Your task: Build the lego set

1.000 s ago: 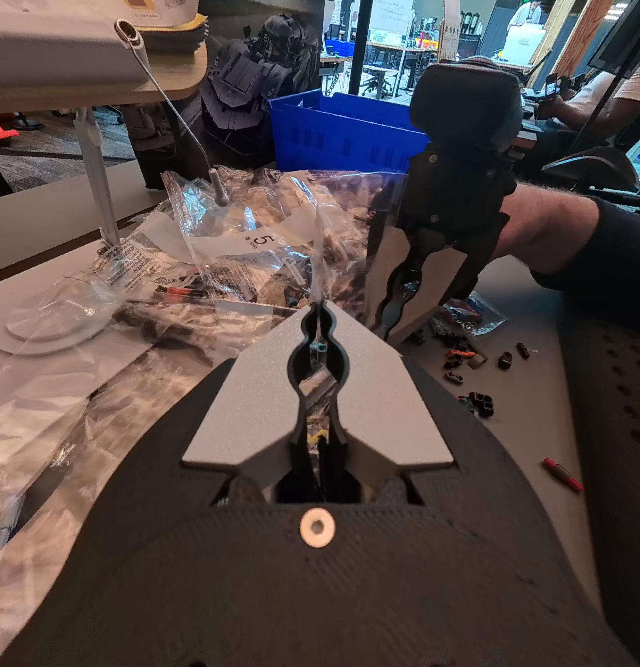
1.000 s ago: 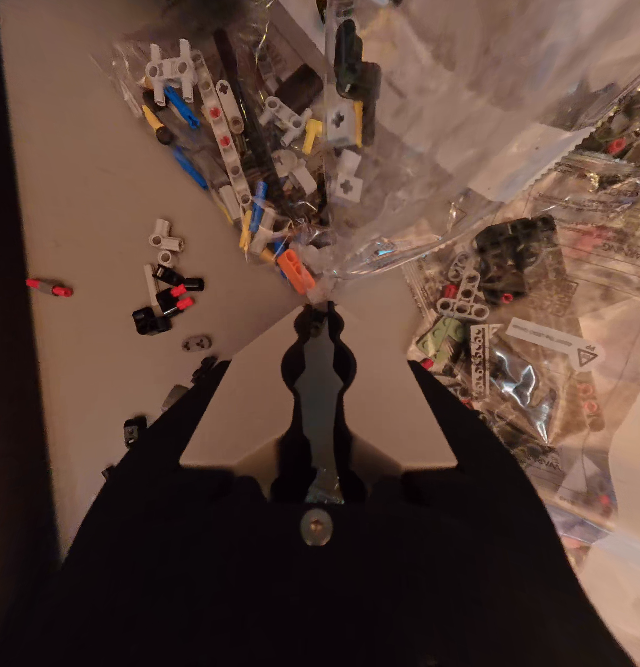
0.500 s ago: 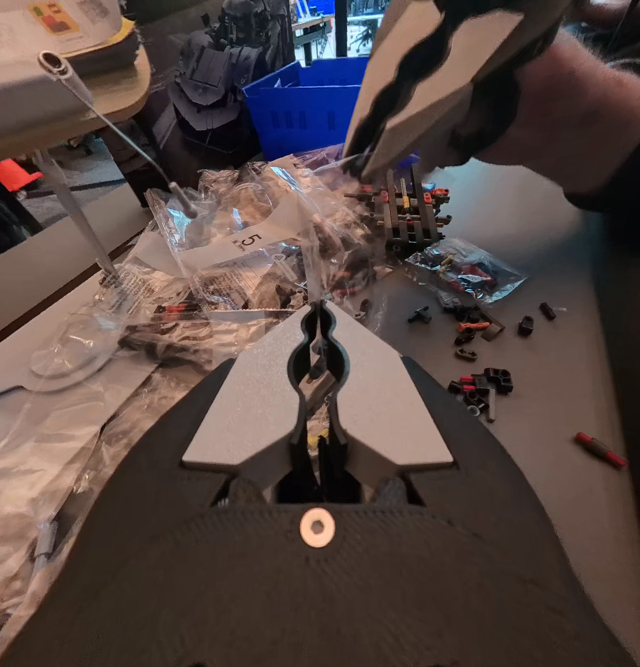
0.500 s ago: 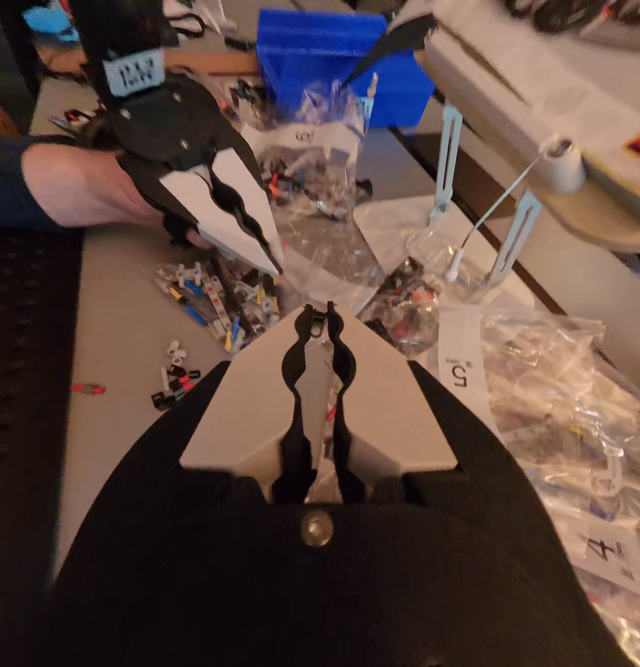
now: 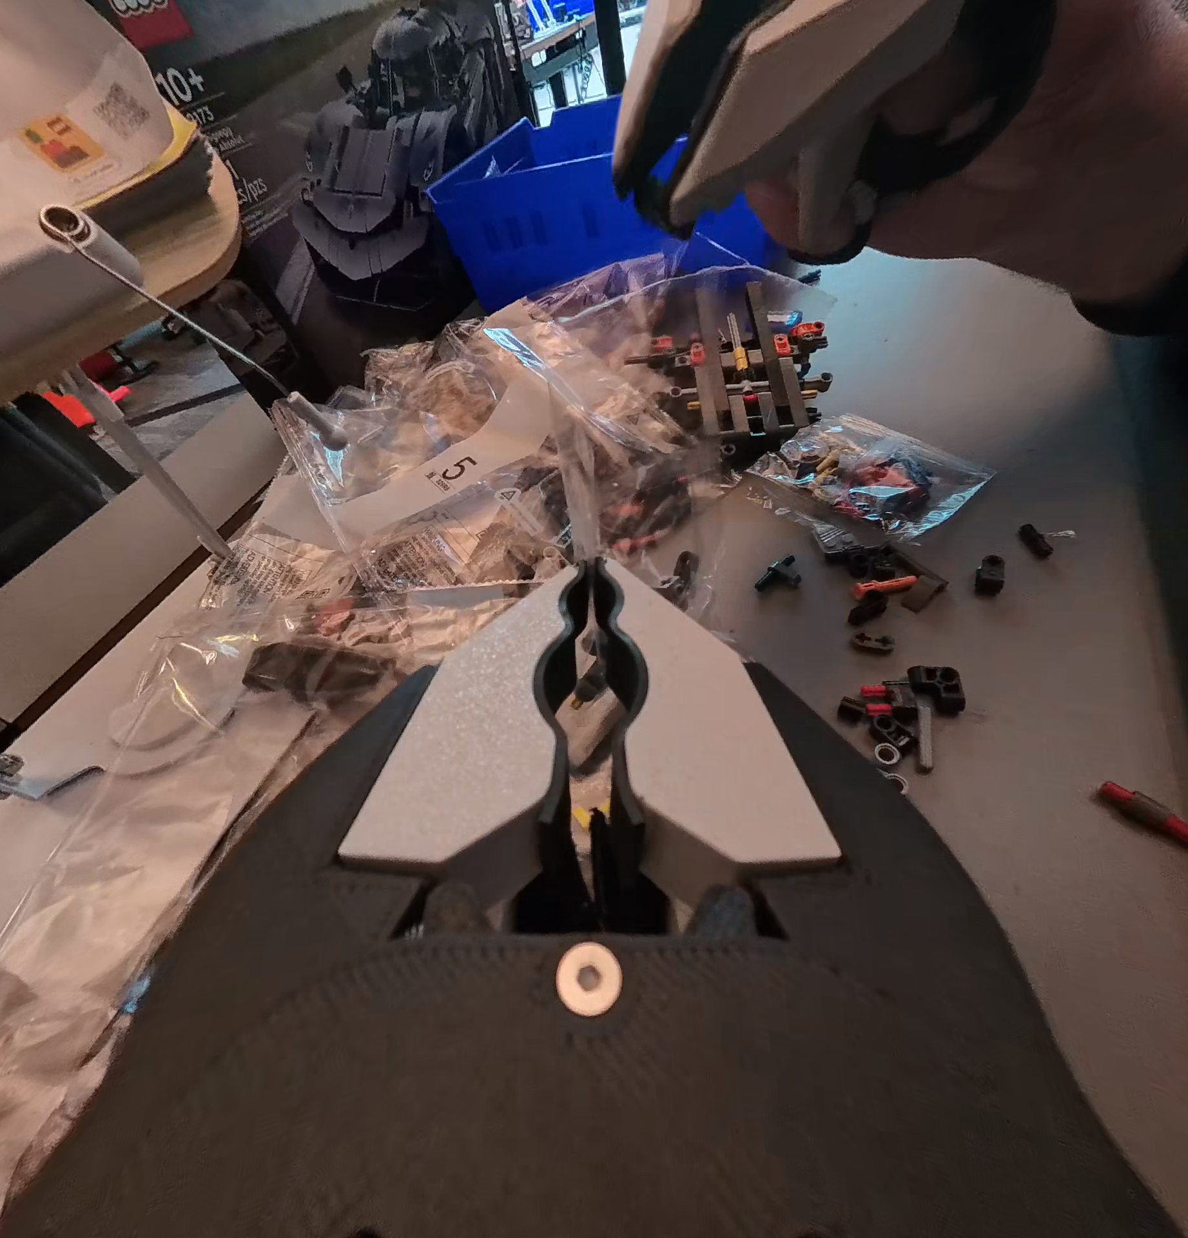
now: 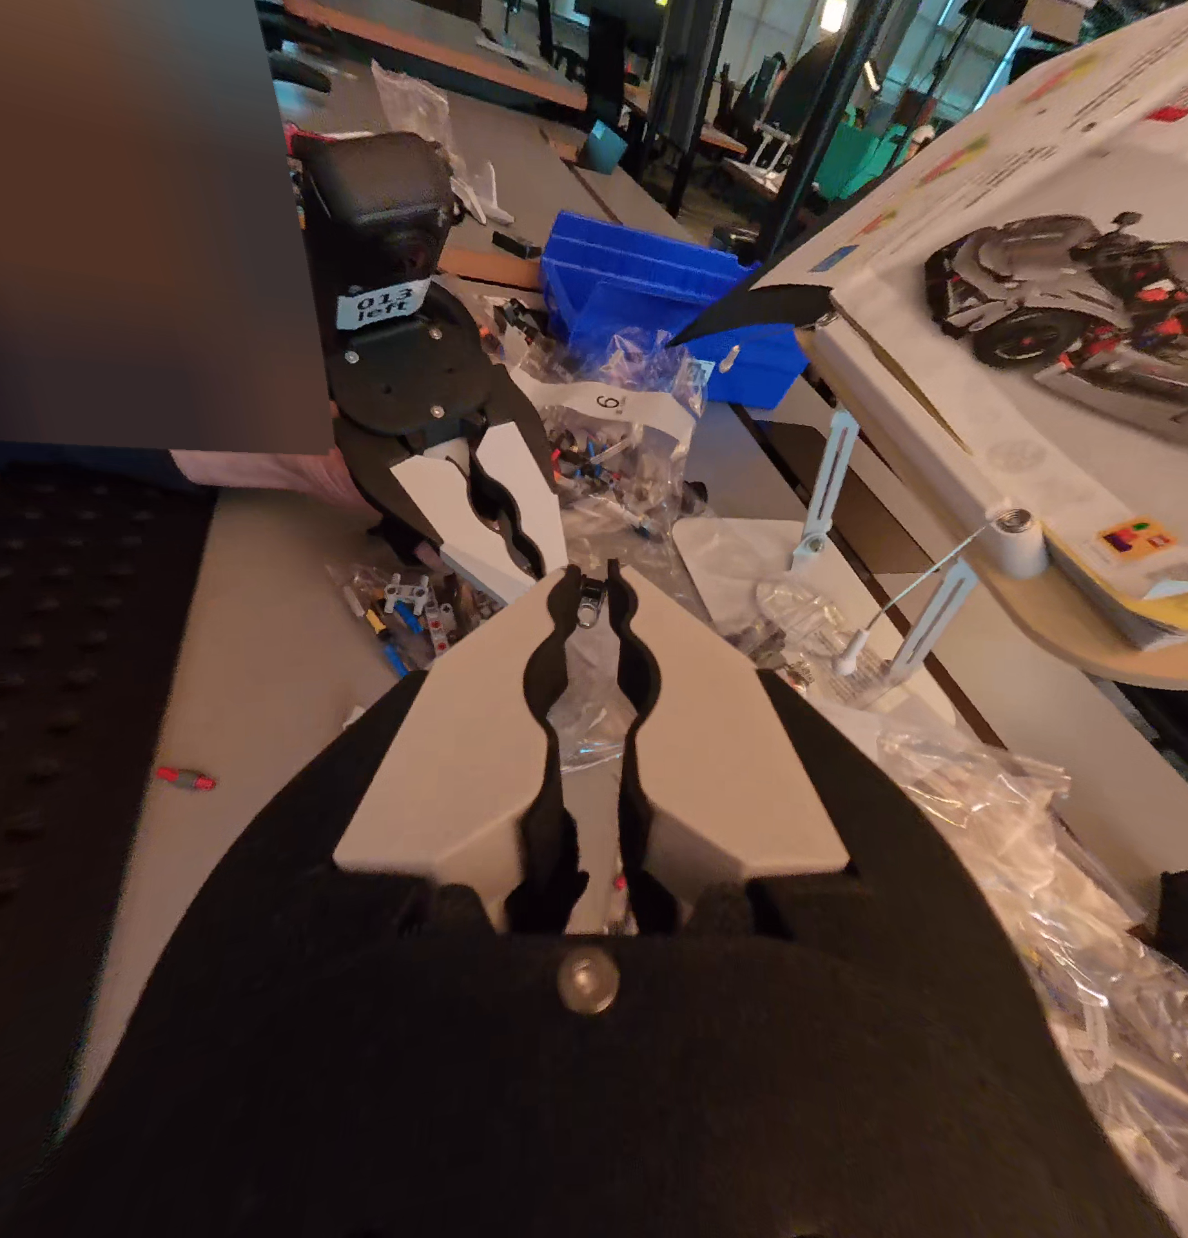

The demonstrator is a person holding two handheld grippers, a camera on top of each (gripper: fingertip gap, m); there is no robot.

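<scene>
A grey worktop [image 5: 1019,938] stands in a large room with other desks behind. At its left, a raised stand [image 5: 142,268] carries a booklet, and clear bags of parts [image 5: 443,482] lie heaped below it. Behind them sits a blue bin [image 5: 531,221]. The left tool [image 5: 592,566] is clenched on the film of one clear bag. Further right lies the half-built frame [image 5: 745,382] of grey beams with red and yellow pins, then loose black and red pieces [image 5: 906,703] and a red-tipped pin [image 5: 1153,814]. The right tool [image 6: 591,576], raised above the worktop, grasps a small grey piece [image 6: 589,596] between its tips.
</scene>
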